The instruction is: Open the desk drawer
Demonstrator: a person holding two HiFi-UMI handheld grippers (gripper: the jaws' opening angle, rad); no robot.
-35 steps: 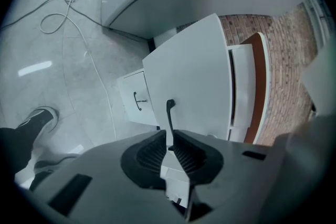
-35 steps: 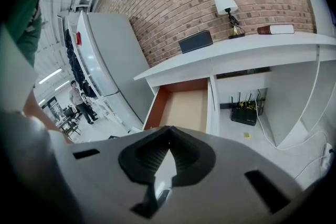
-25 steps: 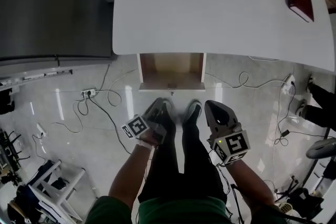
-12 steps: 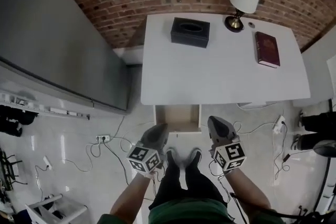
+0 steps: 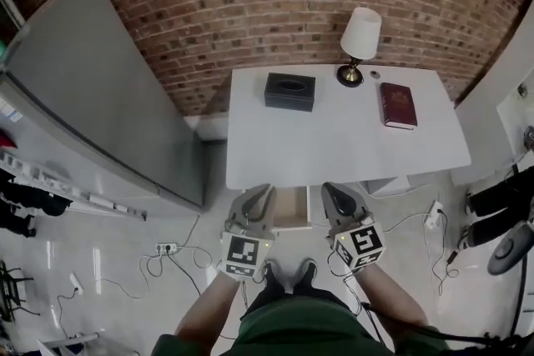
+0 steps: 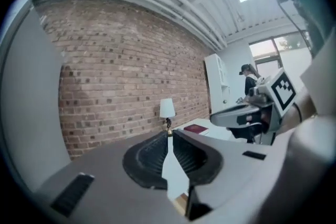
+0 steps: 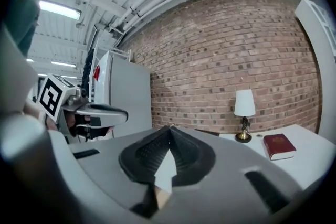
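Note:
The white desk (image 5: 334, 142) stands against a brick wall. Its wooden drawer (image 5: 292, 208) sticks out from under the front edge, pulled open, and shows between my two grippers. My left gripper (image 5: 257, 194) is shut and holds nothing, hanging just left of the drawer. My right gripper (image 5: 330, 191) is also shut and empty, just right of it. In the left gripper view the left gripper (image 6: 169, 136) points over the desk, jaws meeting at their tips. The right gripper view shows the right gripper (image 7: 168, 128) closed the same way. Neither touches the drawer.
On the desk are a black tissue box (image 5: 290, 91), a lamp (image 5: 359, 37) and a red book (image 5: 397, 105). A tall grey cabinet (image 5: 100, 96) stands to the left. Cables and a power strip (image 5: 167, 248) lie on the floor; black shoes (image 5: 496, 200) at right.
The head view has lifted and pulled back, from the drawer close up to the whole desk and brick wall. Both grippers rose level with the desk's front edge. The drawer stays open.

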